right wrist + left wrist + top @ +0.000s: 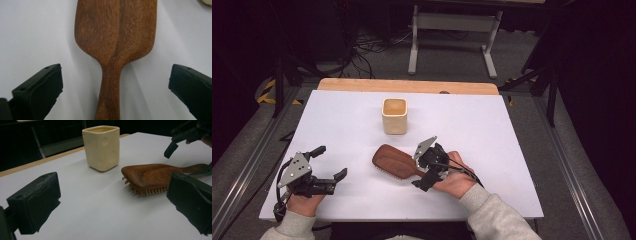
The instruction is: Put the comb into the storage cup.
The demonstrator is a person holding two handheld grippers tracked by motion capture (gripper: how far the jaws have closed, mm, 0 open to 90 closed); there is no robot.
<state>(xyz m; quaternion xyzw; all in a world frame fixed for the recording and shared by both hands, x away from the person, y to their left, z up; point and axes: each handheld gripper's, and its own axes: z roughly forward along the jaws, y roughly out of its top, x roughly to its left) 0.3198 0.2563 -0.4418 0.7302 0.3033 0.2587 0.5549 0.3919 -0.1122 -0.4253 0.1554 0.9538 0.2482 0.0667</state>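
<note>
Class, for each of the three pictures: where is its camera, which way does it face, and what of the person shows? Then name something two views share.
High view: above the person's side, looking forward and down at the table; both hands and both grippers show, left gripper, right gripper.
Left gripper view: rides the left gripper, facing the cup and hairbrush; its open jaws show.
Right gripper view: rides the right gripper, looking down at the hairbrush handle between its open jaws.
Shared: all three show the hairbrush.

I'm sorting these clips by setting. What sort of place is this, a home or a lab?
Probably a lab or recording workspace, not a home: a white-covered table on a metal frame, loose cables on grey carpet behind it, dark surroundings, and a person holding a gripper in each hand.
</note>
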